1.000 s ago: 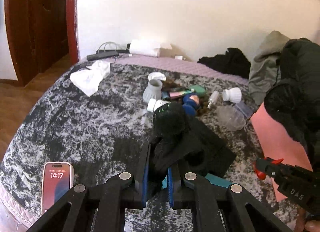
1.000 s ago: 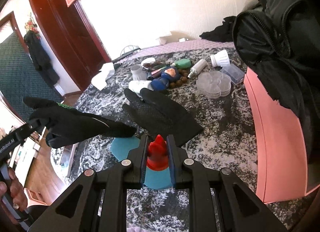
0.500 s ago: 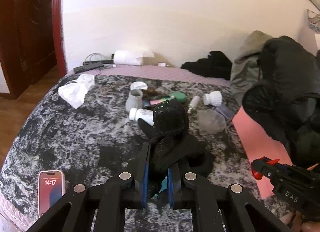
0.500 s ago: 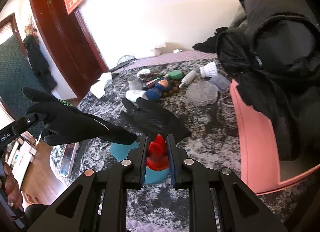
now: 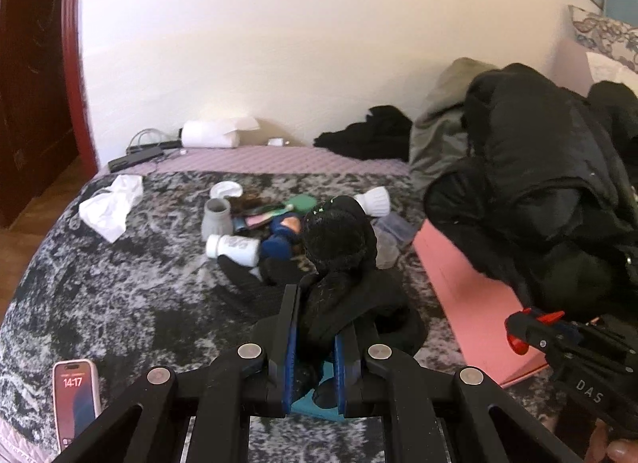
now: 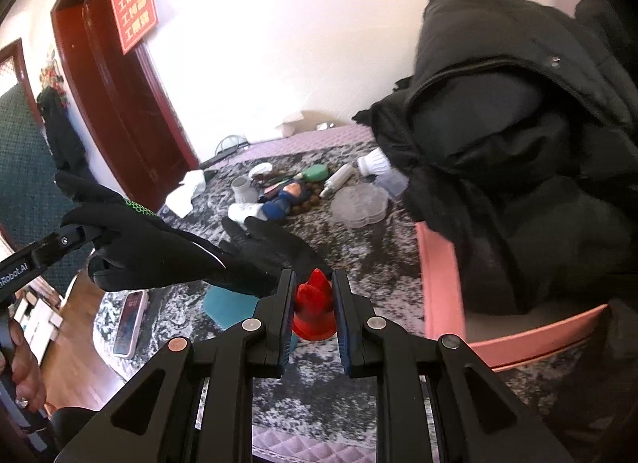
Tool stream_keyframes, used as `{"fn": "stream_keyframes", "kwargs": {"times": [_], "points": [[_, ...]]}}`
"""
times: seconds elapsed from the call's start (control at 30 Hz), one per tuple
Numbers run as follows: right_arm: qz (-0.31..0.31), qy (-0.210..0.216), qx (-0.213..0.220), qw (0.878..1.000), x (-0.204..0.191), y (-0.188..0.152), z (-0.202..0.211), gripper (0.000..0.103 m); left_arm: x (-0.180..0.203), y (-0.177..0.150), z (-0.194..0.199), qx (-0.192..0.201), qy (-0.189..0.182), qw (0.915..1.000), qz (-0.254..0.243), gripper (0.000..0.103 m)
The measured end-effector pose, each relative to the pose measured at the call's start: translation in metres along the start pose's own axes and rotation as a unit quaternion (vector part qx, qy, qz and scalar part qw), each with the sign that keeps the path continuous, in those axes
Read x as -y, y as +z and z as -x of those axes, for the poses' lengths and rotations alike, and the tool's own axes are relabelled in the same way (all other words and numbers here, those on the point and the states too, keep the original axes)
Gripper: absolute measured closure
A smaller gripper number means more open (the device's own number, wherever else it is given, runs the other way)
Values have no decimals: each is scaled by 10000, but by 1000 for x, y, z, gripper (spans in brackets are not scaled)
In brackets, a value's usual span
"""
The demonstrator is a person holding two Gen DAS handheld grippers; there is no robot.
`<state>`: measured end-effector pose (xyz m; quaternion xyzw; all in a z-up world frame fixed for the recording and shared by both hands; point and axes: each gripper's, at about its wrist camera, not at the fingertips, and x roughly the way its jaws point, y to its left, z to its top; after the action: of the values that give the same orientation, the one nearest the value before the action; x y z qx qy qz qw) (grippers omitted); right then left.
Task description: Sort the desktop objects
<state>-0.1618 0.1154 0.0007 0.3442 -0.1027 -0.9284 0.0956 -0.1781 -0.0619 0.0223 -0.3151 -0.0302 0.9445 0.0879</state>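
Your left gripper [image 5: 310, 337] is clamped on a black glove [image 5: 339, 247], lifted clear of the bed [image 5: 99, 287] so it hangs free of its mate, the second glove [image 6: 275, 241], which lies flat near the clutter. Your right gripper [image 6: 313, 303] pinches a red cone [image 6: 313, 305] above a teal pad [image 6: 229, 303], carried high, likely to clear the pile. The pink box [image 6: 438, 283] stands just to the right, a black coat [image 6: 518, 168] slumped over it; it may be the bin for sorted things. A phone [image 5: 75, 395] lies at the bed's near edge.
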Motion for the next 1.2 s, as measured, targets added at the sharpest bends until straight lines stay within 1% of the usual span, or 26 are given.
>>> {"fn": "stream_keyframes", "kwargs": {"times": [0.33, 0.6, 0.97, 1.2], "points": [[-182, -323, 271, 9989, 40, 0, 46, 84, 48, 7, 6, 50, -326, 9989, -335, 94], [-324, -511, 439, 9972, 65, -2, 75, 84, 92, 12, 10, 60, -653, 9956, -670, 94], [-558, -776, 587, 9937, 97, -4, 99, 83, 148, 24, 17, 167, -1013, 9885, -1110, 94], [-696, -928, 657, 9911, 116, -3, 109, 84, 172, 33, 13, 184, -1195, 9846, -1263, 94]]}}
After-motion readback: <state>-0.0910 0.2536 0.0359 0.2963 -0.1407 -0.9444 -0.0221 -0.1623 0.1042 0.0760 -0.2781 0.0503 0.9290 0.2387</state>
